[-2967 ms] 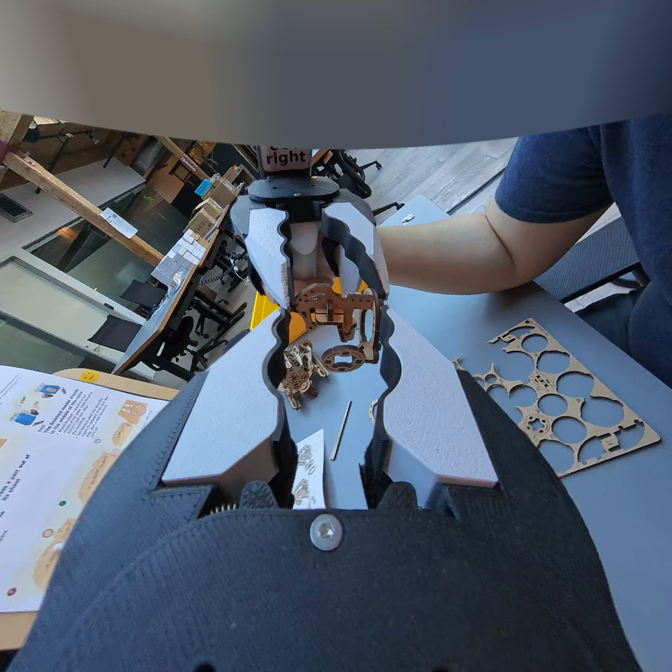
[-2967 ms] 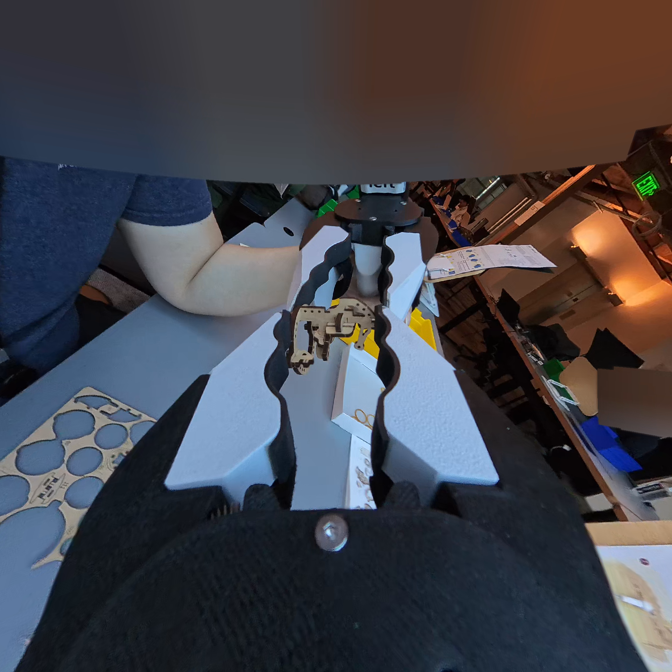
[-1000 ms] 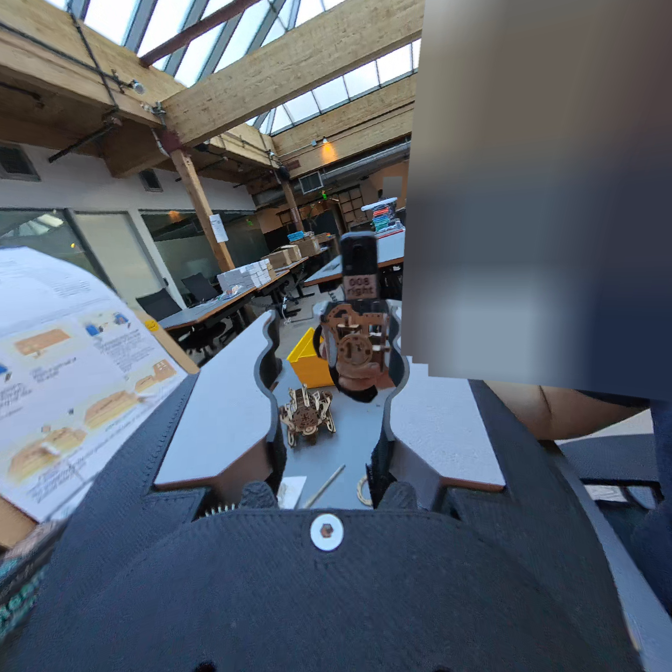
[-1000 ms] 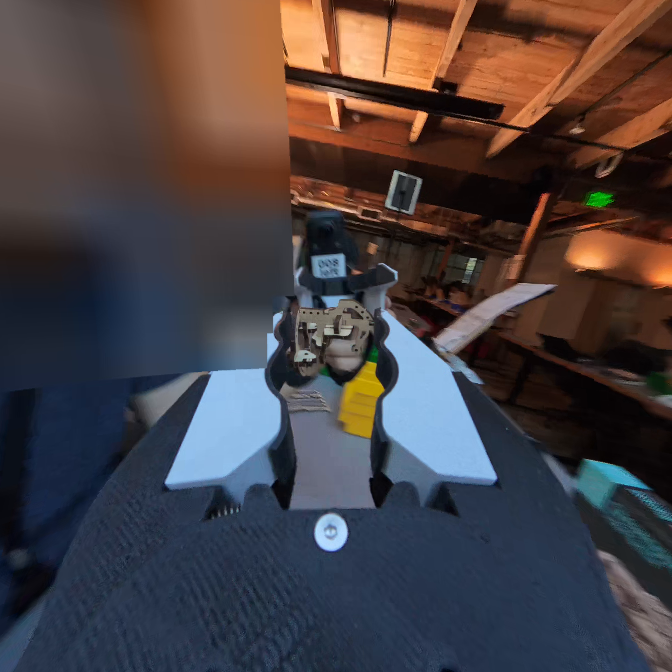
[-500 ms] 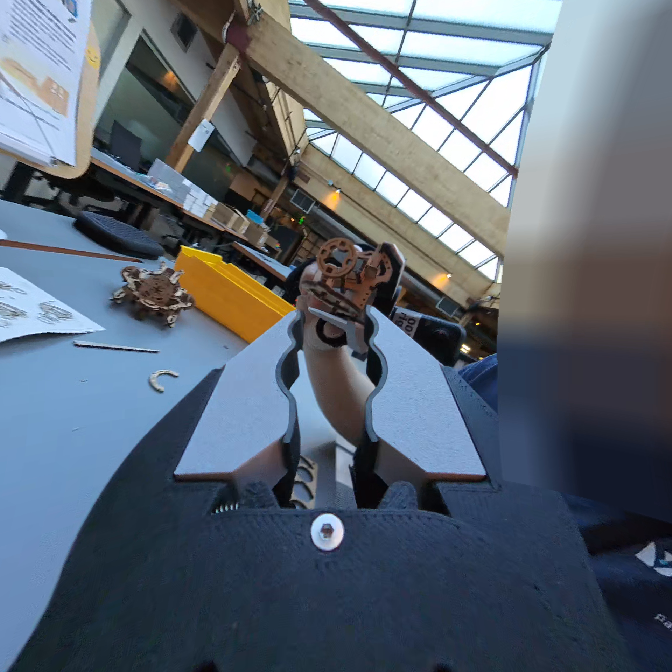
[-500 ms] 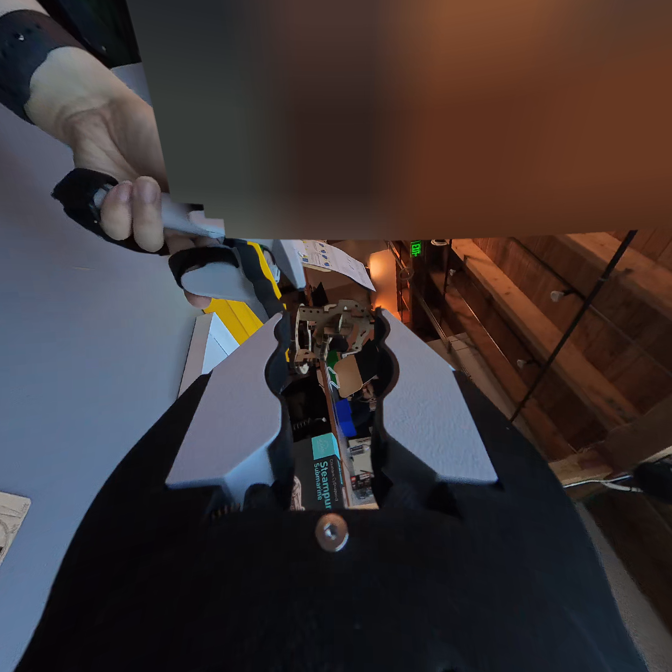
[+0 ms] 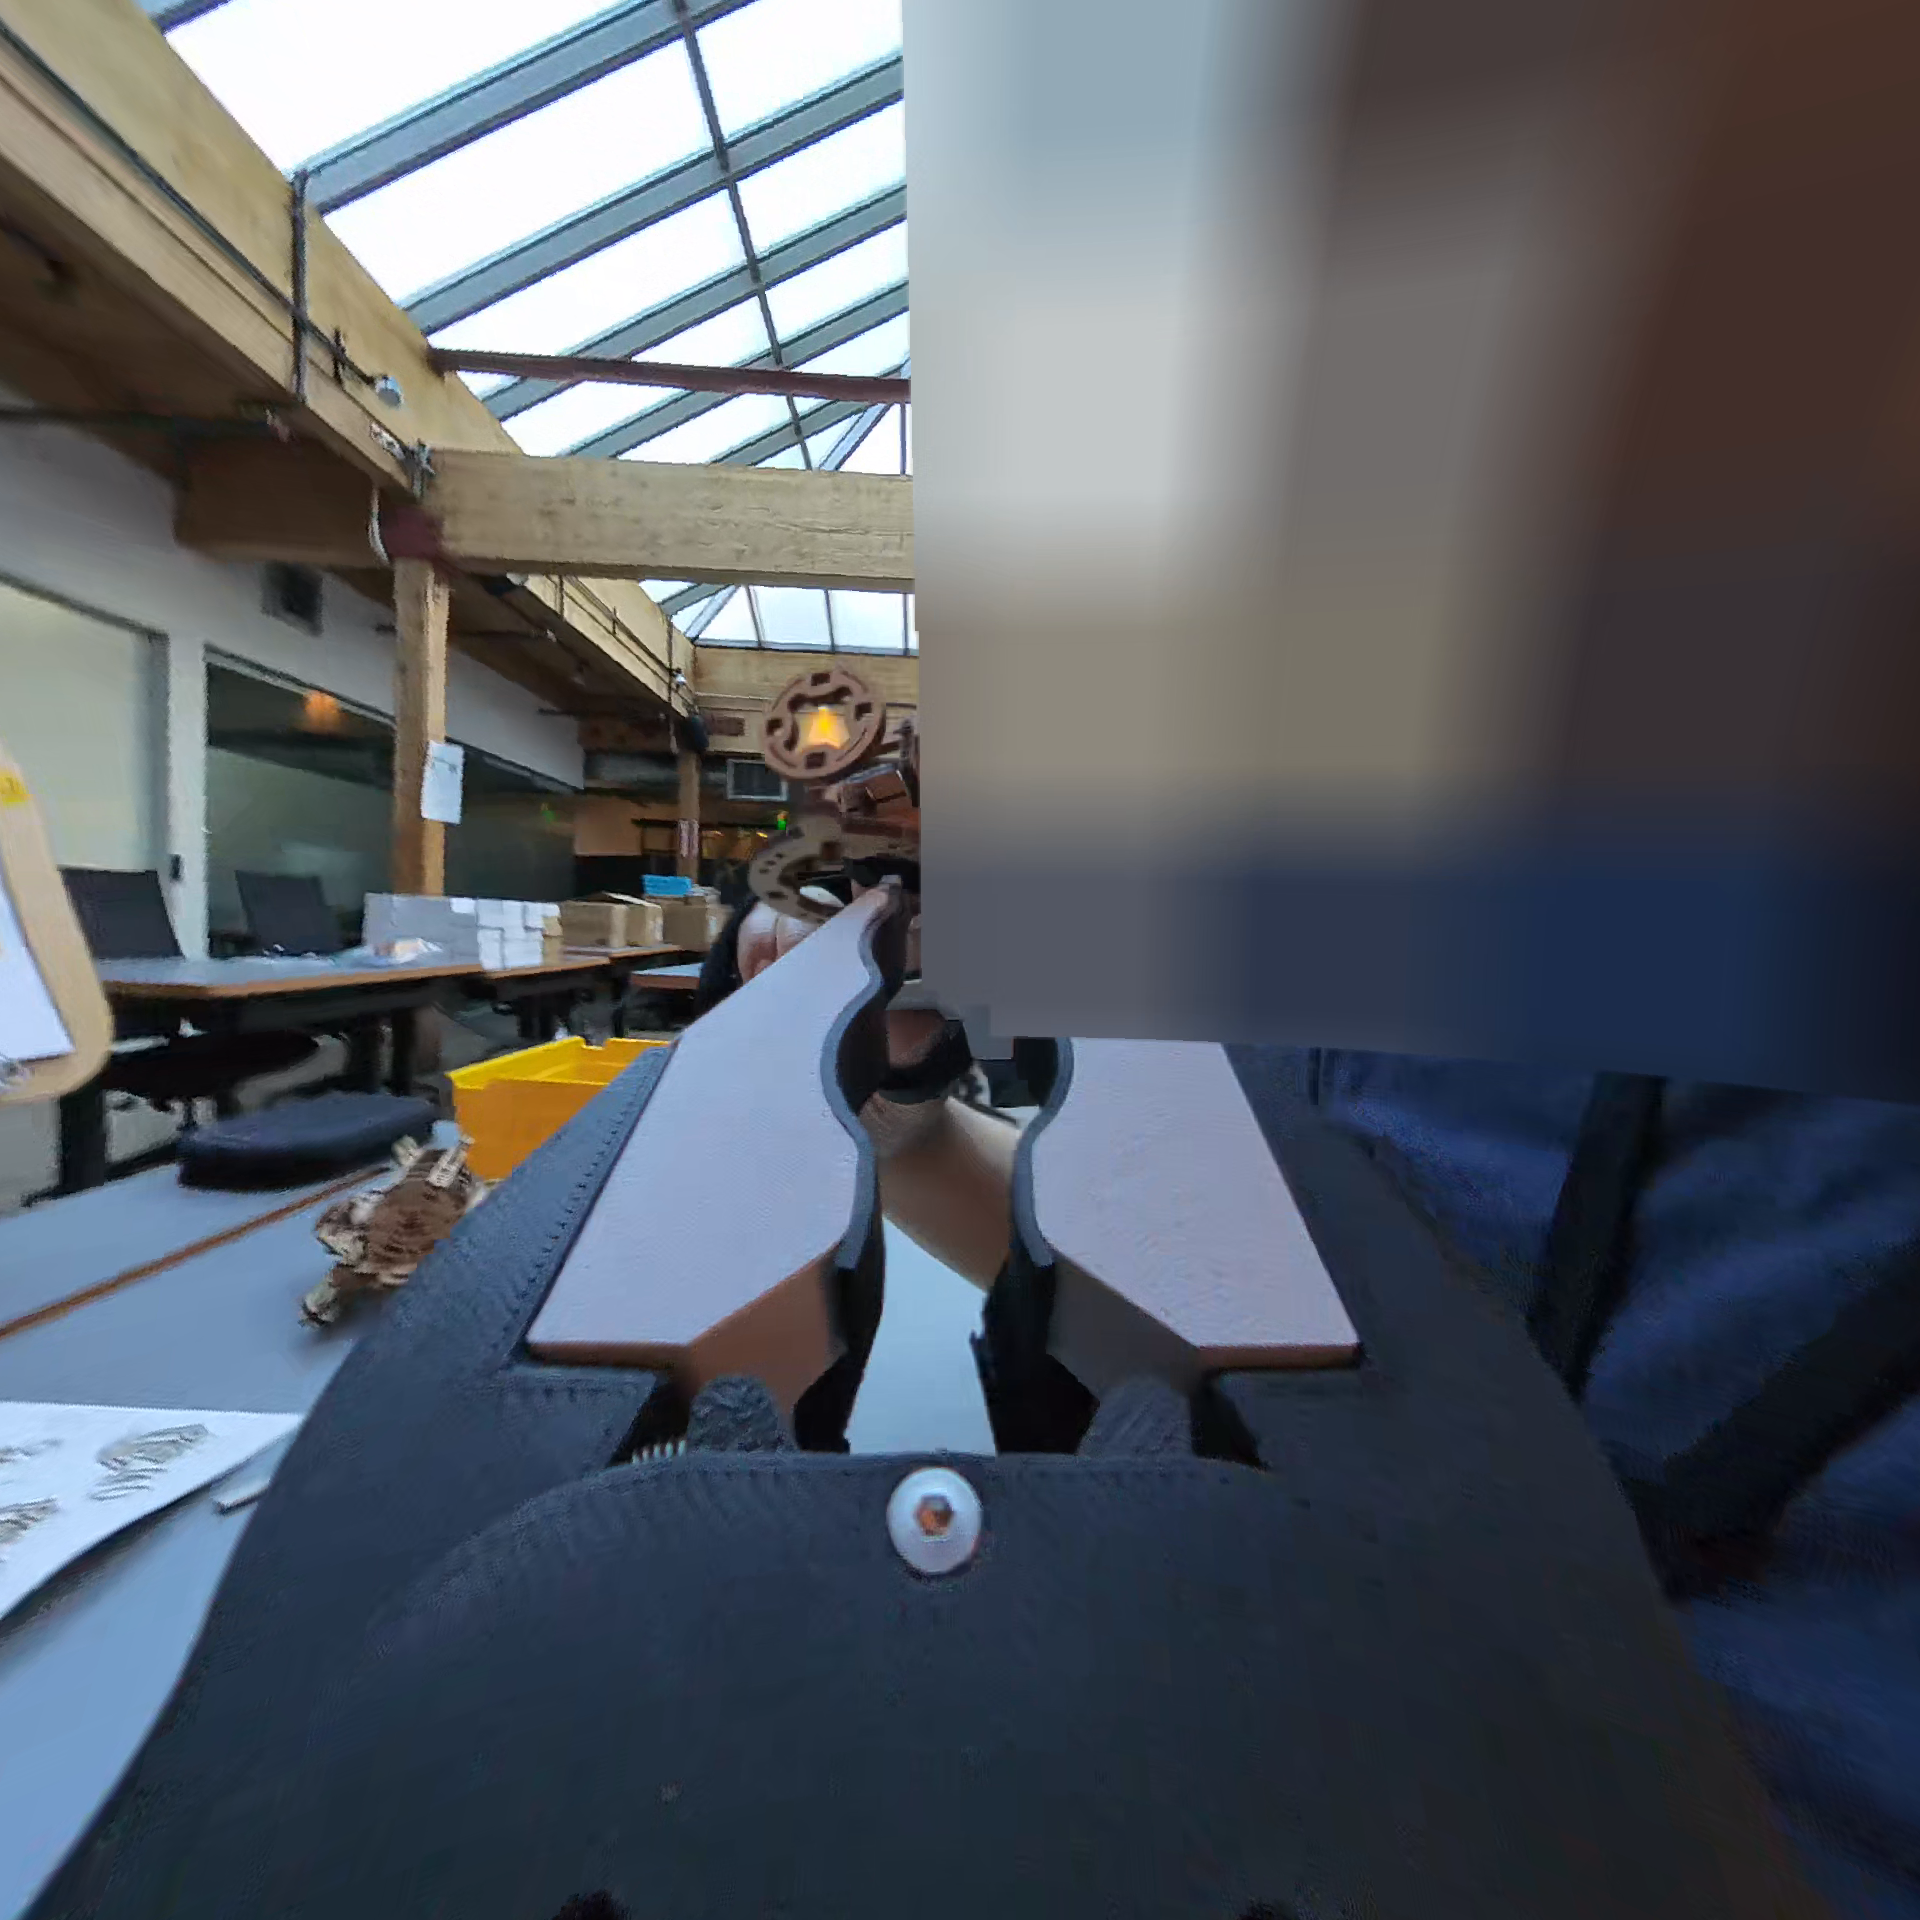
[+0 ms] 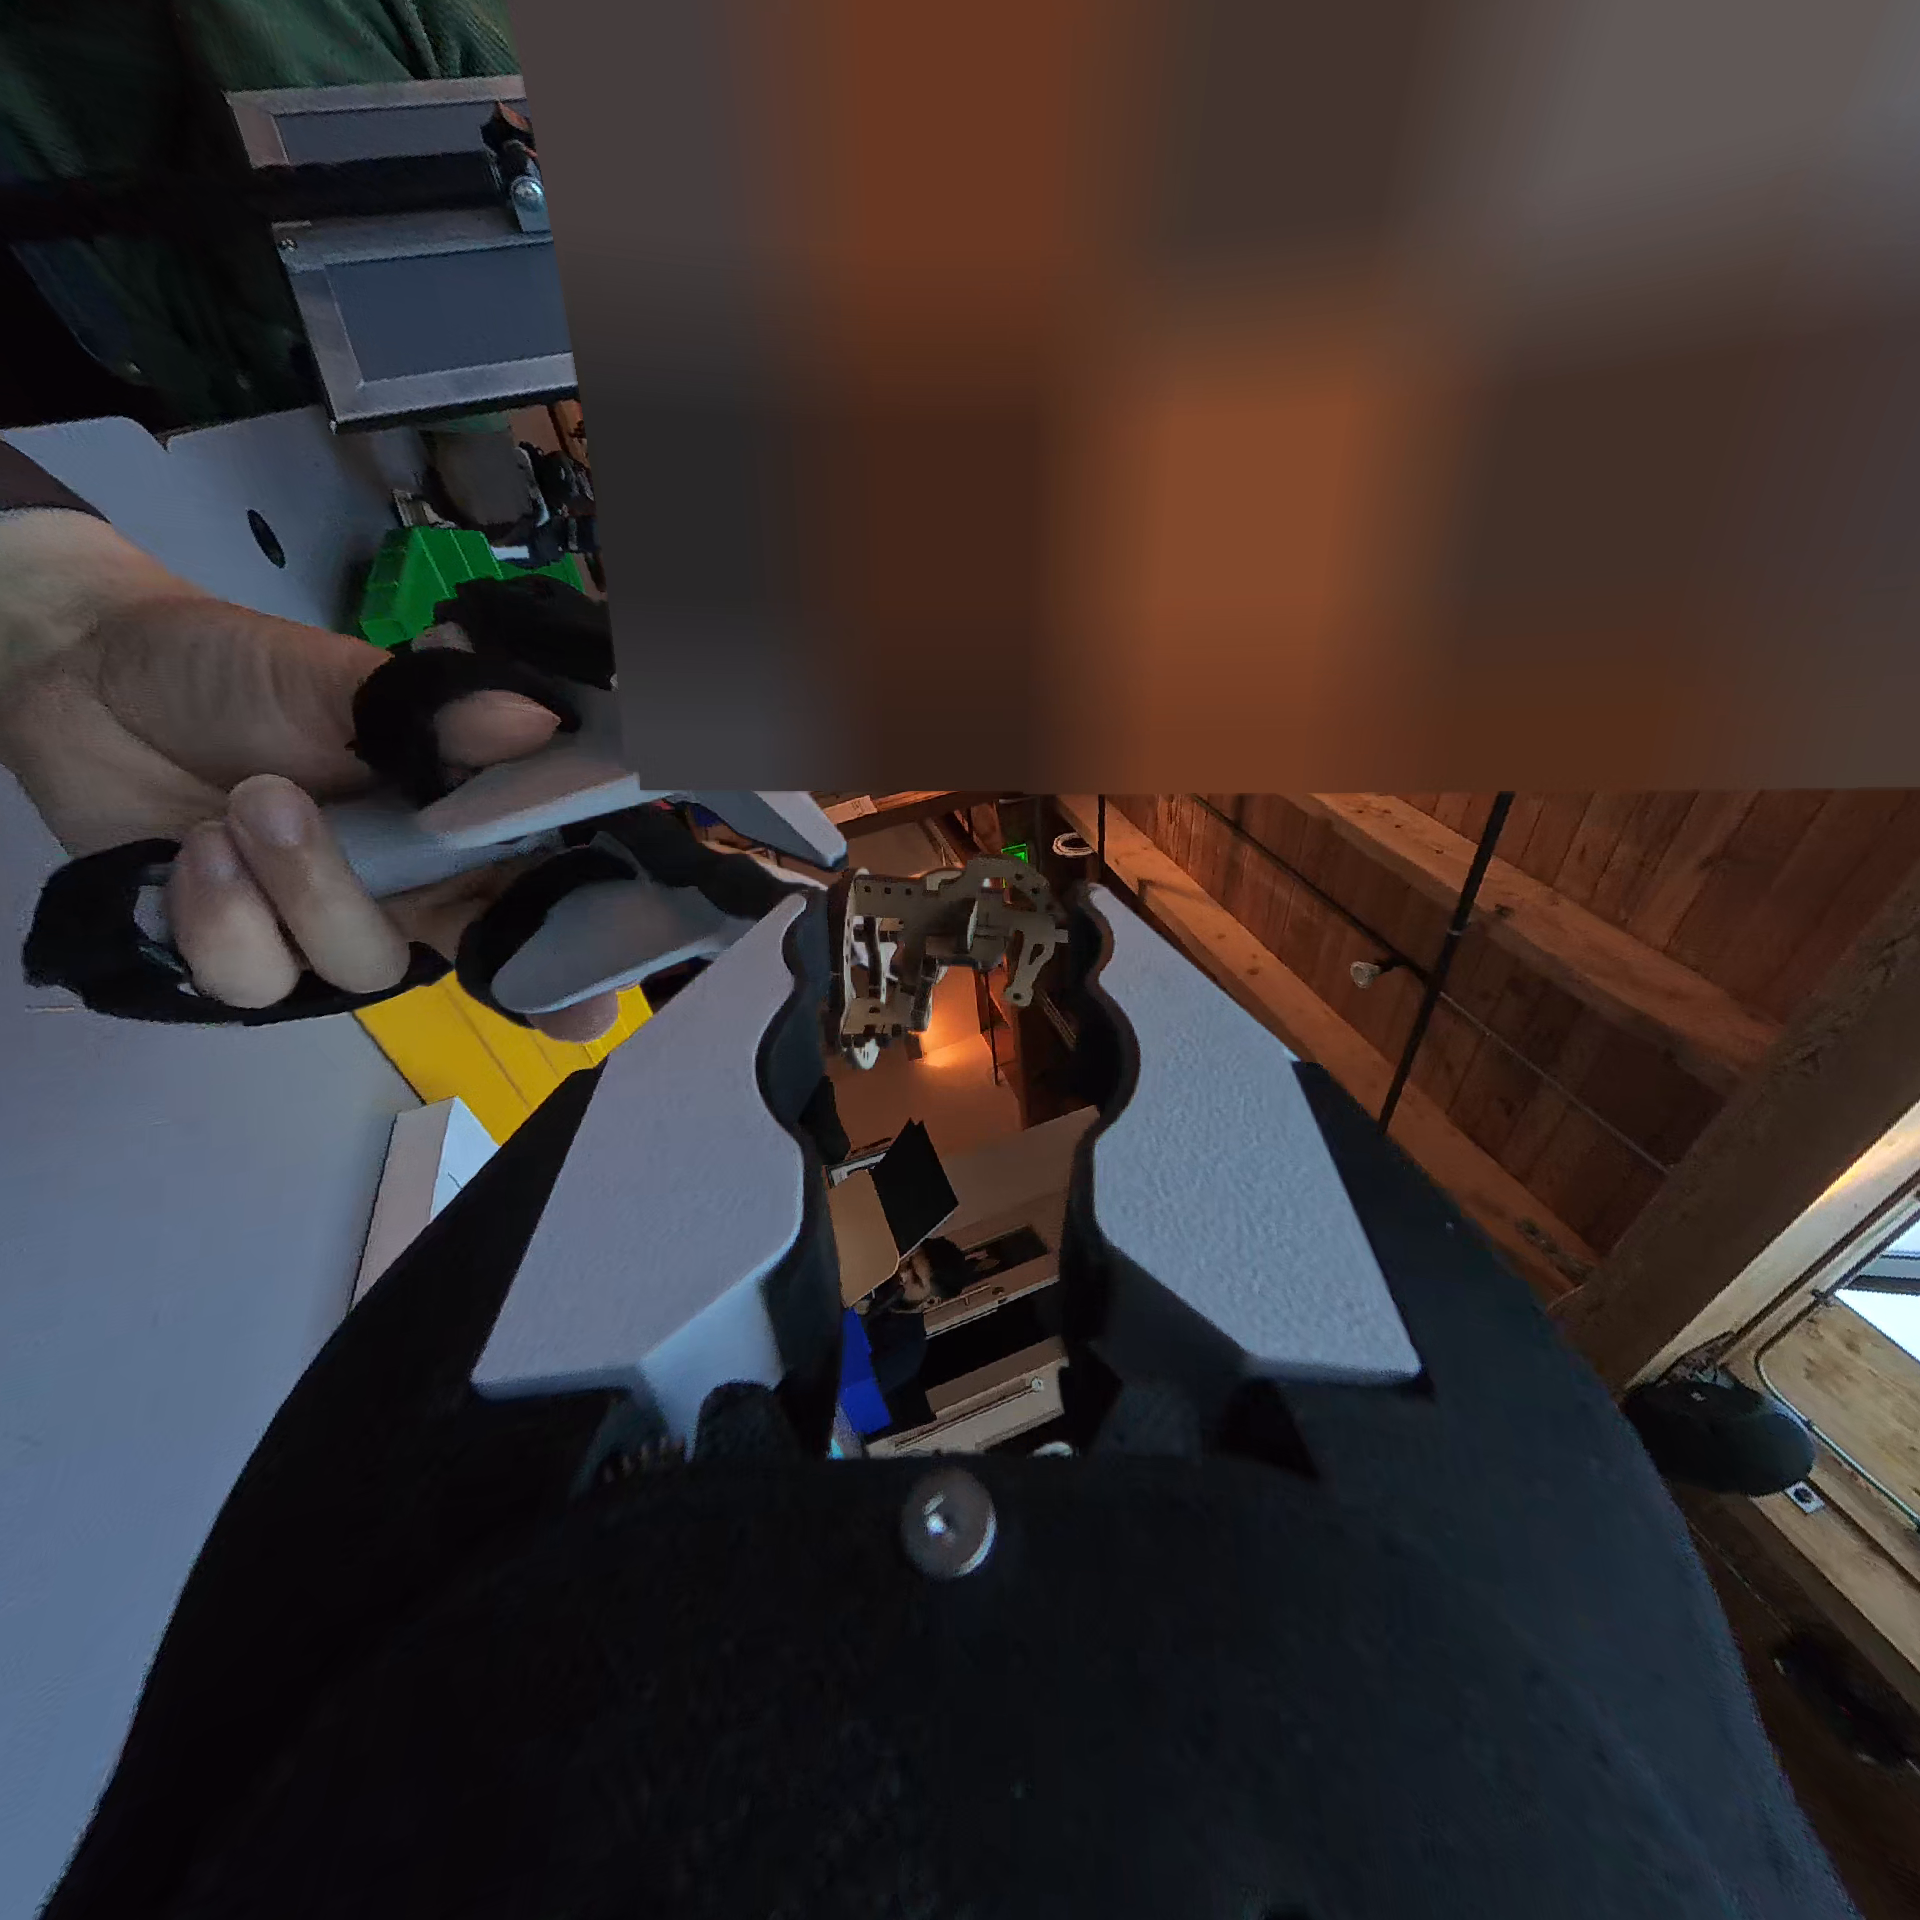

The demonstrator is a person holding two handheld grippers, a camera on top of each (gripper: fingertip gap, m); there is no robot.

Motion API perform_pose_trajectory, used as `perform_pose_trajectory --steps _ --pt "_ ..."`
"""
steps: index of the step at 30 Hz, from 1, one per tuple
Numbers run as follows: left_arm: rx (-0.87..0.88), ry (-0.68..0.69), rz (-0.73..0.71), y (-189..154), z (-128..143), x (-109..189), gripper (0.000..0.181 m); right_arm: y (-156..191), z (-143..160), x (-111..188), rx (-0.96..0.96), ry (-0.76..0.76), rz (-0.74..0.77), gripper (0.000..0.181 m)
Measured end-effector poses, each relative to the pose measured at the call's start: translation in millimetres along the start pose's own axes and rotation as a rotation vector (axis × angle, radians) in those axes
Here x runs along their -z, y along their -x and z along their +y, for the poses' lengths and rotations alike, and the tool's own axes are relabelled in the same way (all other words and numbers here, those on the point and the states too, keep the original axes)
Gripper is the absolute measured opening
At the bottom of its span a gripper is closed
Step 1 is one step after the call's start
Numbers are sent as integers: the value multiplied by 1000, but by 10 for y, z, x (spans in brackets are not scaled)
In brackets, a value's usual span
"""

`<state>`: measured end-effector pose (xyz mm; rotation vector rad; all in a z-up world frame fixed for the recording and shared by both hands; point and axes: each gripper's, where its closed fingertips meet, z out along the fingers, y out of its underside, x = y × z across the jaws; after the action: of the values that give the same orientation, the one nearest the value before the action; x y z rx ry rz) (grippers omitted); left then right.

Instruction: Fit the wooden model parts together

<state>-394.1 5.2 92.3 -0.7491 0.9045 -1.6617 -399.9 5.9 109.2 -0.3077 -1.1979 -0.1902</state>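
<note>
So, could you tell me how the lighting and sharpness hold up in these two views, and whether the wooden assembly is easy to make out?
Left wrist view: the bright skylight backlights the wooden assembly into a dark silhouette, partly hidden by a mosaic patch, and the room's edges bend with wide-angle distortion. Right wrist view: dim and warm-toned, yet the assembly in the right tool reads fairly sharp against a small orange glow; the hand beside it is softer.

Wooden model assembly (image 8: 940, 951): pale tan plywood, cut-out pattern; reads darker brown (image 7: 831, 800) in left wrist view.
Right claw (image 8: 940, 914): light grey fingers, black inner pads, black textured body.
Left claw (image 7: 940, 1039): grey-pink fingers, black body.
Worktop (image 7: 156, 1340): grey.
Bin (image 7: 540, 1081): yellow.
Second wooden model (image 7: 400, 1221), left centre: tan.
Crate (image 8: 426, 587), upper left: green.
Paper sheet (image 7: 94, 1475), lower left: white, printed figures.
</note>
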Motion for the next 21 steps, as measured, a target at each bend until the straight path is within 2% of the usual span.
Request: perform_pose_trajectory --steps 1,5,10,15,18,19,21 --pt "-34 -1 -24 16 -16 -1 11 6 -13 -8 -2 -3 -1 44" --pt "-79 -12 -24 -30 -62 -21 8 -15 -28 -8 -14 -12 27 45" --pt "-200 47 -68 -30 -26 -38 5 -17 -5 16 -6 -4 35 45" --pt "-512 187 -203 110 -36 44 5 41 120 18 -56 53 -10 54" --pt "-714 362 -292 284 6 154 5 70 270 68 -307 104 -53 55" --pt "-752 401 -301 317 5 184 5 63 322 88 -479 117 -65 49" --pt "-800 471 -340 411 -12 245 5 -14 501 105 -959 148 -29 45"
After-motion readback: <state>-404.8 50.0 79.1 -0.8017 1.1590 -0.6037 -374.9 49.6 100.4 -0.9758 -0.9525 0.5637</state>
